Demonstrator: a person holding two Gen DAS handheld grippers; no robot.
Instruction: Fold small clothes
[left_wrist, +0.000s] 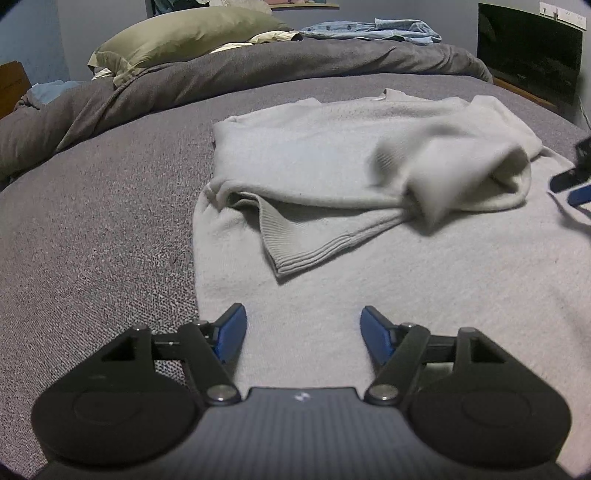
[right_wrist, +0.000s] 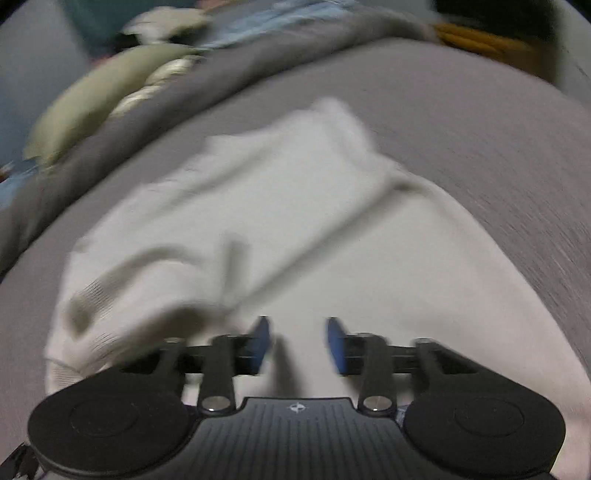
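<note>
Left claw (left_wrist: 301, 326) of mine hangs low over the near part of the white sweater (left_wrist: 369, 162), its blue pads spread wide with only flat knit showing in the gap; nothing is gripped. My right claw (right_wrist: 298, 341) also stands parted, more narrowly, and I see no cloth pinched between its pads, though that view is smeared with motion blur. From the left wrist view I can make out the right claw's blue tip at the far right edge, just beside the sweater's bunched fold.

I see the sweater lying on the grey bed (left_wrist: 92, 240), spread across the cover towards the right side. One sleeve (left_wrist: 314, 236) with a ribbed cuff is folded in across the body, its cuff lying on the lower part of the garment. On the right, another part of the knit is heaped up in a soft, blurred mound.

Beyond the sweater, a darker grey duvet (left_wrist: 221, 77) is pushed back in a ridge. An olive pillow (left_wrist: 184, 37) rests on it at the left, and a blue denim garment (left_wrist: 373, 31) lies behind it. A dark screen (left_wrist: 528, 48) stands at the far right.
</note>
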